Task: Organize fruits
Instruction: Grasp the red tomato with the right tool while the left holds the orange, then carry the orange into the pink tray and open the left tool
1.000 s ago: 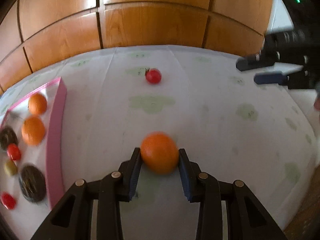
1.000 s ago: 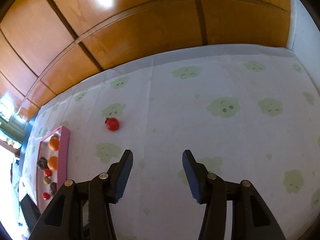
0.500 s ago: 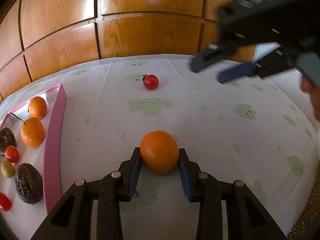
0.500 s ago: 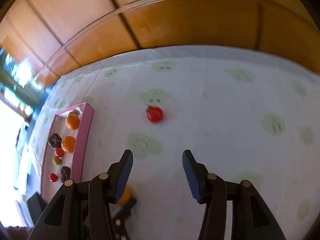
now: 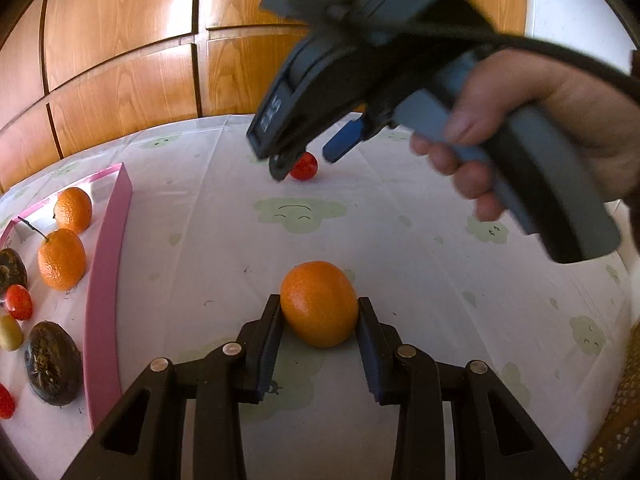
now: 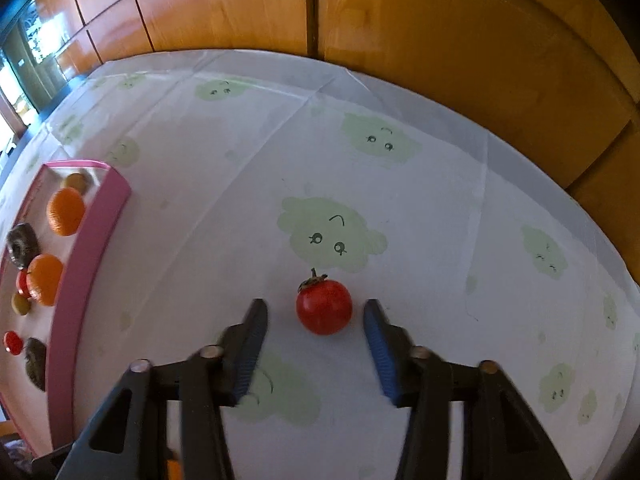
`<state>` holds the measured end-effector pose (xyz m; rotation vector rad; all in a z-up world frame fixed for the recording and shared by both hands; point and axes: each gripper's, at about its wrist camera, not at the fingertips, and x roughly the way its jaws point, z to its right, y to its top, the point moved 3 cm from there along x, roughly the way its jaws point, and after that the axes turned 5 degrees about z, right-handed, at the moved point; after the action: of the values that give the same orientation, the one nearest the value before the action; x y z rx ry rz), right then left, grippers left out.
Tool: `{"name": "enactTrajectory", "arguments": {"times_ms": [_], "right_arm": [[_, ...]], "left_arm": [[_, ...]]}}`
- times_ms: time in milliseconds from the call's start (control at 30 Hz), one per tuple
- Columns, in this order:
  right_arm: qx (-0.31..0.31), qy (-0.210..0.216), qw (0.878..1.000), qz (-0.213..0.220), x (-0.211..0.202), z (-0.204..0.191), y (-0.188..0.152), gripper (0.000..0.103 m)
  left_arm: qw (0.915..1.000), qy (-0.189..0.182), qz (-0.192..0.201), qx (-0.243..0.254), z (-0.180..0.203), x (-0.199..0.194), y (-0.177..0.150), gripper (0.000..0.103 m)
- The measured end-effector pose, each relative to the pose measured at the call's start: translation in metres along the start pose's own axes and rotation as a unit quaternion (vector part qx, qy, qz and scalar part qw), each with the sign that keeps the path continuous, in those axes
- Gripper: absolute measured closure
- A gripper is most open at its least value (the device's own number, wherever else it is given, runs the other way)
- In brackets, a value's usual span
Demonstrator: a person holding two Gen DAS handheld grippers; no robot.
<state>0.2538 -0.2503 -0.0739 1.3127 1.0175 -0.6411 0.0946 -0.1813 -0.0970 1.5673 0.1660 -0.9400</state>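
Covering the table is a white cloth point(image 6: 420, 208) printed with pale green smiling clouds, and behind it runs a wall of glossy orange-brown wood panels point(image 6: 440, 40). A pink tray point(image 5: 108, 280) sits at the left of the cloth.

The left gripper point(image 5: 319, 316) is held low and level over the cloth, its two fingers pressed against the sides of an orange point(image 5: 319, 304) that it grips. The right gripper point(image 6: 316, 312), held in a bare hand point(image 5: 520, 120), is tilted down at the far side of the table; its fingers are spread wide, one on each side of a red tomato point(image 6: 324, 306) that rests on the cloth, neither one touching it. In the left wrist view the tomato sits well beyond the orange, half hidden behind the right gripper's tip.

In the tray I count two oranges point(image 5: 62, 258), two dark wrinkled fruits point(image 5: 52, 362), one small yellow-green fruit point(image 5: 9, 332) and two small red ones point(image 5: 18, 302), though the tray's near end runs out of sight. Outside the tray: one orange and one tomato.
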Motion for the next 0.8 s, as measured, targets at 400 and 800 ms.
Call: {"name": "enactTrajectory", "arguments": {"times_ms": [400,800], "right_arm": [[0.039,-0.009,0.999,-0.030,-0.057,0.030,-0.077,0.076],[0.062,-0.024,0.997,-0.033,-0.062,0.041,-0.115,0.076]], "left_arm": [[1.0000,-0.002,0.000,-0.001,0.000,0.000,0.000,0.067],[1.0000,-0.007,-0.003,-0.006,-0.002,0.001,0.002,0.067]]}}
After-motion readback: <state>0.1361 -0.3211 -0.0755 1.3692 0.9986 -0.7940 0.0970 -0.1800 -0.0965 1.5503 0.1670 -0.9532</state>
